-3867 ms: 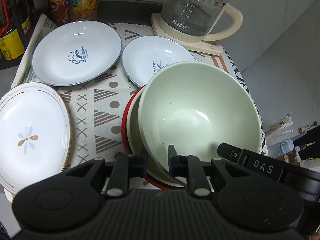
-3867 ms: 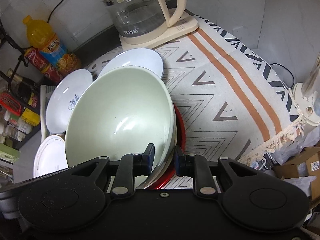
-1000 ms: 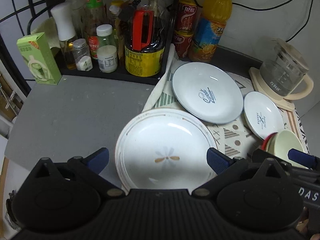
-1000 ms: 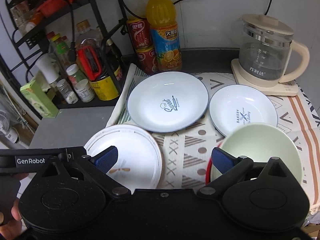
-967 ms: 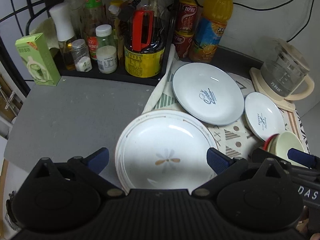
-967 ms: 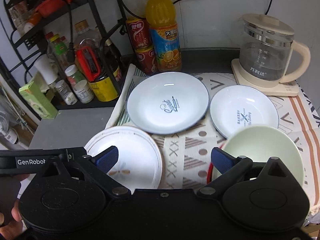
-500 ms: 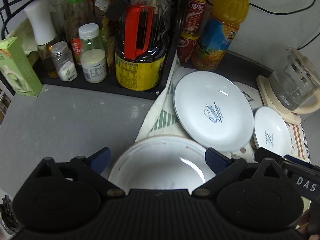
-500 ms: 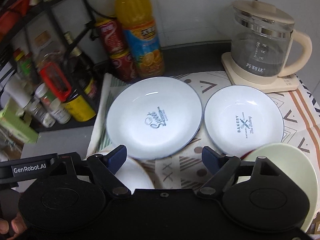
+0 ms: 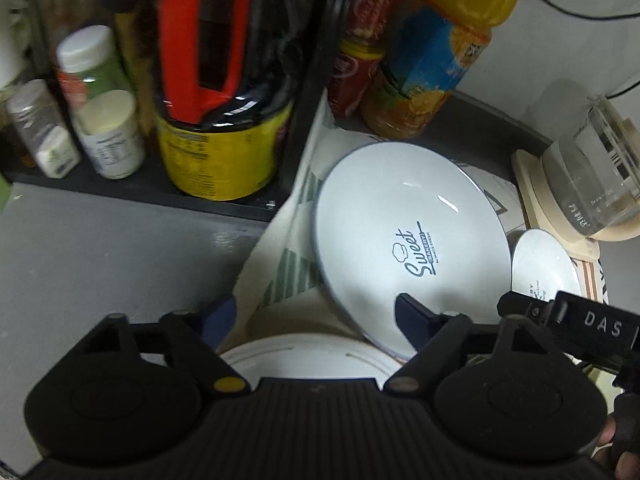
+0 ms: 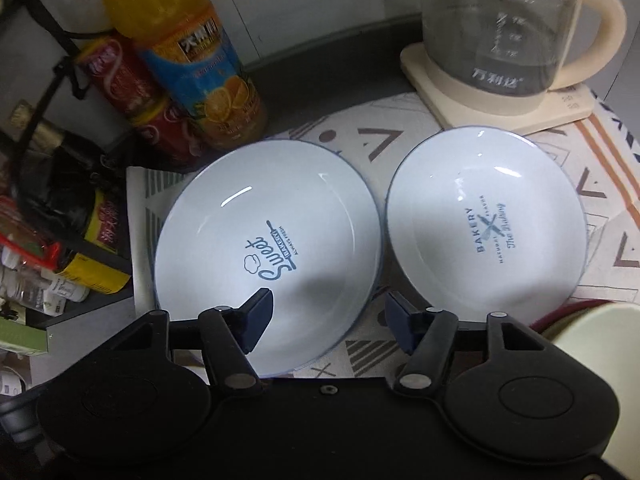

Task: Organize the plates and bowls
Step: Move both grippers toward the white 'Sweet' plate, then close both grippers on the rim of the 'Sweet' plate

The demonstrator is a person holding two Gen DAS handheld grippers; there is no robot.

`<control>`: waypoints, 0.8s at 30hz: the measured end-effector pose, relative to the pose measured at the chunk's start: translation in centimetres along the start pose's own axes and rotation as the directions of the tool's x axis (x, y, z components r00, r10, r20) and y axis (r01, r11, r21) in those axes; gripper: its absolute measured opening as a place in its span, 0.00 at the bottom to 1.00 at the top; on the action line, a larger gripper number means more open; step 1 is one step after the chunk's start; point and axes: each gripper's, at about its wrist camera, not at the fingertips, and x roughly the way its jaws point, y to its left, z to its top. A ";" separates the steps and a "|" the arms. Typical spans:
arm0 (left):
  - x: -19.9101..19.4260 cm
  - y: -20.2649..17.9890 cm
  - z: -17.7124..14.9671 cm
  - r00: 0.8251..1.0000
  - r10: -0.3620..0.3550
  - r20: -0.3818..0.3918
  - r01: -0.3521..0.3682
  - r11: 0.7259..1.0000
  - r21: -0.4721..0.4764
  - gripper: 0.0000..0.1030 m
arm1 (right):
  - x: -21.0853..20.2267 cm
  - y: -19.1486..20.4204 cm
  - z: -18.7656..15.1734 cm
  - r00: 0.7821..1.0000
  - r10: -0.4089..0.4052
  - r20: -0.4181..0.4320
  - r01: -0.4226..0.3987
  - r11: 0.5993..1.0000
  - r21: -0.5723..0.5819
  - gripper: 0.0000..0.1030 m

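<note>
1. We bring both tongs down on the "Sweet" plate [image 10: 264, 256], which lies on the patterned cloth [image 10: 600, 184] near the counter's back edge, just in front of the orange juice bottle [image 10: 188, 60] and the red cans [image 10: 132, 96].
2. Our right gripper [image 10: 326, 320] straddles that plate's near rim, one finger over the plate and one over the cloth; its jaws are closing, and the pads do not press yet.
3. Our left gripper [image 9: 316, 320] stands wider, also closing, with its right finger over the plate's near edge and nothing pinched. We judge a two-sided lift is planned, since the plate is broad and shallow.
4. The "Bakery" plate [image 10: 484, 220] sits just beside it toward the kettle [image 10: 516, 28]; their rims look nearly touching, so there is little room on that side.
5. The white plate [image 9: 312, 360] lies under our left gripper at the cloth's near edge, and the "Sweet" plate's rim seems to overlap it.
6. The green bowl [image 10: 592, 344] sits at the right, near our right gripper.
7. The rack [image 9: 304, 80] of bottles crowds the back left corner; the bare grey counter [image 9: 100, 256] on the left offers the open room.
</note>
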 end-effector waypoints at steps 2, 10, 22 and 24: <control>0.9 -0.1 0.3 1.000 0.000 -0.012 0.000 1.000 0.005 0.71 | 0.7 0.2 0.3 1.000 -0.021 -0.014 0.021 1.000 0.007 0.56; 3.6 -0.4 0.7 0.998 -0.007 -0.062 0.008 1.000 0.022 0.55 | 3.2 -0.6 0.8 0.993 -0.069 -0.094 0.074 0.996 0.057 0.52; 6.1 -0.6 1.2 0.994 -0.038 -0.104 0.040 0.999 0.020 0.31 | 6.3 -0.6 0.4 0.990 -0.070 -0.124 0.076 0.996 0.040 0.36; 6.3 -0.6 1.2 0.994 -0.039 -0.105 0.042 0.999 0.023 0.31 | 6.5 -0.4 0.2 0.992 -0.048 -0.115 0.053 0.998 0.036 0.34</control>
